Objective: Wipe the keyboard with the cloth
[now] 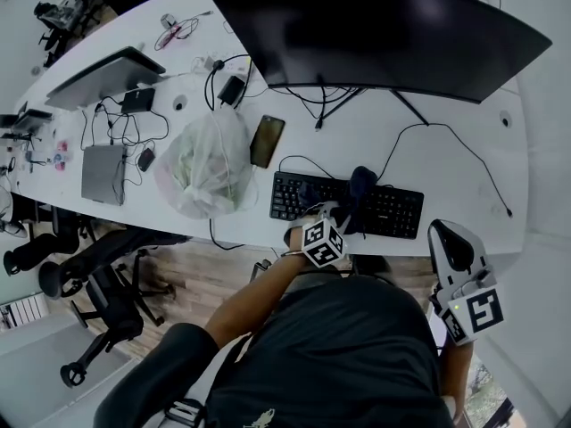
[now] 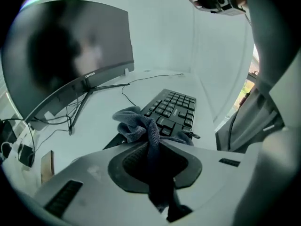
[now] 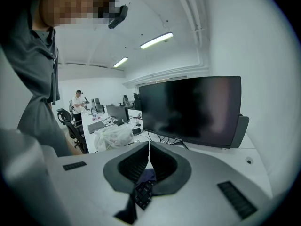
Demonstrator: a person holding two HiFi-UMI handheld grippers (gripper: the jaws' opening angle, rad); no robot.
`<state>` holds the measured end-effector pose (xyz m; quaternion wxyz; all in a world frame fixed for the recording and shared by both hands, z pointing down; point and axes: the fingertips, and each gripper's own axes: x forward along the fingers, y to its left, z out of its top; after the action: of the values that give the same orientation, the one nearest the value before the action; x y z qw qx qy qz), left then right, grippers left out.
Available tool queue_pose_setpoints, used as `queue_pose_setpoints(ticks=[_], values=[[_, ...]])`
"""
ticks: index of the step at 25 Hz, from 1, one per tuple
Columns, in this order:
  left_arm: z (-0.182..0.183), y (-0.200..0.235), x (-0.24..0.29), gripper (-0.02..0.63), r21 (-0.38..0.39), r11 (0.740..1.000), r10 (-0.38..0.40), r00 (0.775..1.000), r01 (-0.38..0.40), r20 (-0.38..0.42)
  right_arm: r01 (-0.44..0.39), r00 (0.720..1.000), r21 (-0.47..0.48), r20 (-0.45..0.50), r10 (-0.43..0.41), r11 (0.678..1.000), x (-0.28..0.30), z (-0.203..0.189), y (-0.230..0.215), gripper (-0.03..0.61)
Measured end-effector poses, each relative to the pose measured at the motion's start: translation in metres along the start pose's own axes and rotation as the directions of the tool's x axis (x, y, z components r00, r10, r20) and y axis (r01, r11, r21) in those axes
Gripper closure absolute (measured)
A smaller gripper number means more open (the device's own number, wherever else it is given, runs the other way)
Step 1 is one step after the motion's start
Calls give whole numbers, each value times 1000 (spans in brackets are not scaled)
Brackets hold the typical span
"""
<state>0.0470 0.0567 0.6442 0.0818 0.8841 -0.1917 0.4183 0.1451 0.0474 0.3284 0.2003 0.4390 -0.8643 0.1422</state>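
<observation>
Keyboard [image 1: 393, 212] lies at front edge of white desk [image 1: 464, 163], below monitor [image 1: 375, 29]. Dark cloth [image 1: 359, 188] bunched on middle keys, pinched tight between left gripper [image 2: 154, 147] jaws. Right gripper [image 3: 148, 146] held off to right, clear of keyboard, jaws closed on nothing. Plastic bag [image 1: 207, 163] just left of keyboard; 1 phone [image 1: 267, 141] behind left corner; cable [image 1: 419, 136] loops behind right end.
</observation>
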Motion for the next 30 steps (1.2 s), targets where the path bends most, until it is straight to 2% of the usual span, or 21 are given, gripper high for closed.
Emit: queue_pose_setpoints(ticks=[2,4,6,7,9,13,15,17,19,20,21,22,24,26,28,30], values=[[-7,32,-12,565,-4,997,77,997,-77,-9,3,1000,0,-2,-3,1000,-1,-1,-2,568],[-27,83,-33,565,-72,979,188,982,-190,-34,9,1000,5,-7,-9,1000,-3,-3,-5,568],[-46,110,-43,565,-133,963,228,971,-235,-68,10,1000,11,-14,-10,1000,-3,-6,-6,568],[-49,106,-40,565,-130,965,219,973,-226,-72,7,1000,14,-17,-7,1000,-3,-8,-5,568],[-38,75,-24,565,-60,980,189,981,-192,-51,-2,1000,15,-21,3,1000,-1,-10,-2,568],[-2,12,-3,565,35,999,42,999,-42,3,-17,1000,5,-10,17,1000,2,-4,2,568],[-4,17,-10,565,61,997,53,999,-53,-5,-20,1000,1,-10,20,1000,2,-3,4,568],[-22,52,-32,565,3,991,137,990,-137,-19,-18,1000,2,-15,18,1000,1,-4,3,568],[-51,89,-54,565,-116,972,202,979,-205,-41,-14,1000,5,-24,14,1000,-1,-8,3,568],[-64,98,-60,565,-161,964,206,977,-211,-51,-13,1000,7,-28,13,1000,-1,-9,3,568],[-72,97,-61,565,-176,965,190,980,-197,-55,-14,999,9,-30,14,1000,0,-11,3,569],[-74,85,-58,565,-154,974,160,986,-167,-54,-16,999,10,-31,17,1000,0,-11,4,568],[-60,43,-42,565,-43,995,91,995,-94,-50,-22,999,7,-29,23,1000,2,-9,7,568],[-43,11,-27,565,48,998,51,997,-49,-51,-31,999,1,-26,31,1000,4,-6,10,568],[-36,3,-24,565,71,997,30,998,-26,-58,-39,999,-6,-23,38,999,6,-5,14,568],[-41,19,-34,565,77,996,57,996,-52,-68,-40,999,-9,-27,40,999,6,-6,17,569]])
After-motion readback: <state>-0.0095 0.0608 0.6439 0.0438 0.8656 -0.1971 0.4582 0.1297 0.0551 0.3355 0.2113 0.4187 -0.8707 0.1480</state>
